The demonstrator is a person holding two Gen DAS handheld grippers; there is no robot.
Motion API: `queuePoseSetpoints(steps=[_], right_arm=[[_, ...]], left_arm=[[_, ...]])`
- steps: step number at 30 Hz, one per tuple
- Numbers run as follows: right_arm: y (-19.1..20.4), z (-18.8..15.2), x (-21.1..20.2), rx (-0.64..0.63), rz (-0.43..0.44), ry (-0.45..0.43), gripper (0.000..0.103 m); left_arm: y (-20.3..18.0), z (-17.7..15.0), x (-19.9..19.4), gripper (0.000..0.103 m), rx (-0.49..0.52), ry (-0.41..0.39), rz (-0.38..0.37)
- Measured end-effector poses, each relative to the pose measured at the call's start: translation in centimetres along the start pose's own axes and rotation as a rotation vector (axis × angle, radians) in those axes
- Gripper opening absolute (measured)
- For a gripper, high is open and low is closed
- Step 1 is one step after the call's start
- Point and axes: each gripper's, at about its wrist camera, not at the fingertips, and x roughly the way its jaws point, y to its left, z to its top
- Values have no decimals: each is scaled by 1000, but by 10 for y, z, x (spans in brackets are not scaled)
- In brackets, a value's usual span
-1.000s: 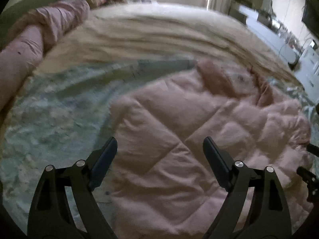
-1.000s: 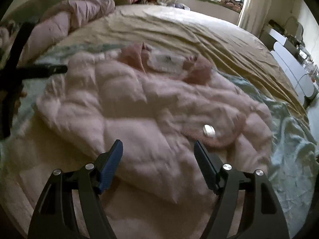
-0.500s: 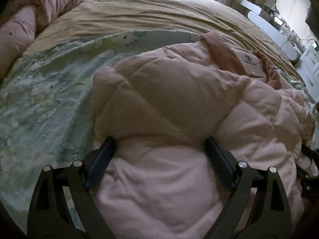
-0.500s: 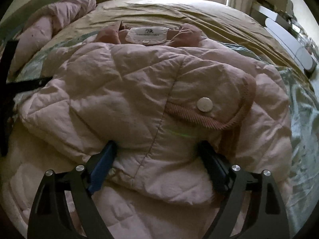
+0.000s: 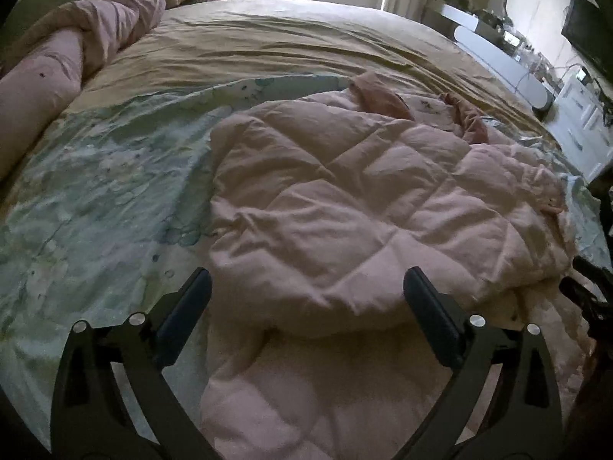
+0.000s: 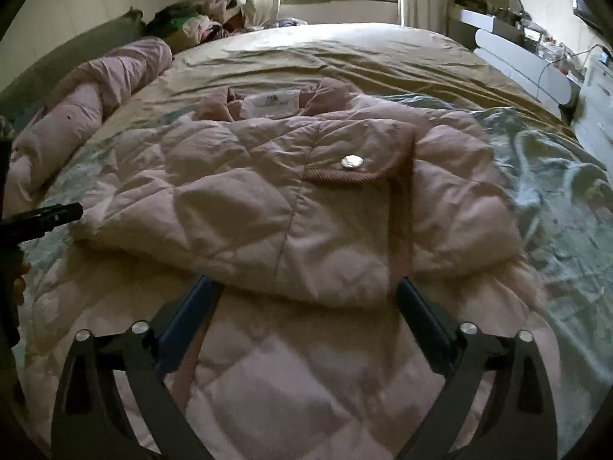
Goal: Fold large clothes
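A pink quilted jacket lies on the bed with its lower part folded up over the body. Its collar and white label point away from me, and a pocket flap with a silver snap faces up. My left gripper hovers at the near edge of the fold, its jaws opening wide. The fold's edge lies loosely between the fingers, with no pad pressing on it. My right gripper stands the same way at the fold's right half, jaws opening, nothing gripped. The left gripper's tip shows at the right wrist view's left edge.
A teal patterned blanket lies under the jacket on a tan sheet. A rolled pink duvet runs along the bed's left side. Piled clothes sit by the window. White furniture stands to the right.
Both grippers have drawn back from the folded-over layer and their jaws have spread wider. The layer they reached around half a second ago now lies let go on the jacket.
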Motion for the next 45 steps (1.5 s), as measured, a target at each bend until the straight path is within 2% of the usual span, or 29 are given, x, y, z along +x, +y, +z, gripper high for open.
queuePoseSetpoints(steps=[8,12,28,31,45], right_arm=[[-14,1,-49,32,-35,-98,97],[-21,4,-69,59,-20,-132,97],[-2,3,-126,11,20,-222,97],[1,2,-137,-6,25,-237,97],[12,-14,-179,-71,45,-287,97]], left_arm=[[-16,-13,-29,94,25,-33,-1],[-23,-17,-45,94,42,-61,13],[-44,-28,-126,94,63,-202,-2],[-43,-32,-135,94,44,-204,-25],[-50,-71,-168,94,31,-237,-9]])
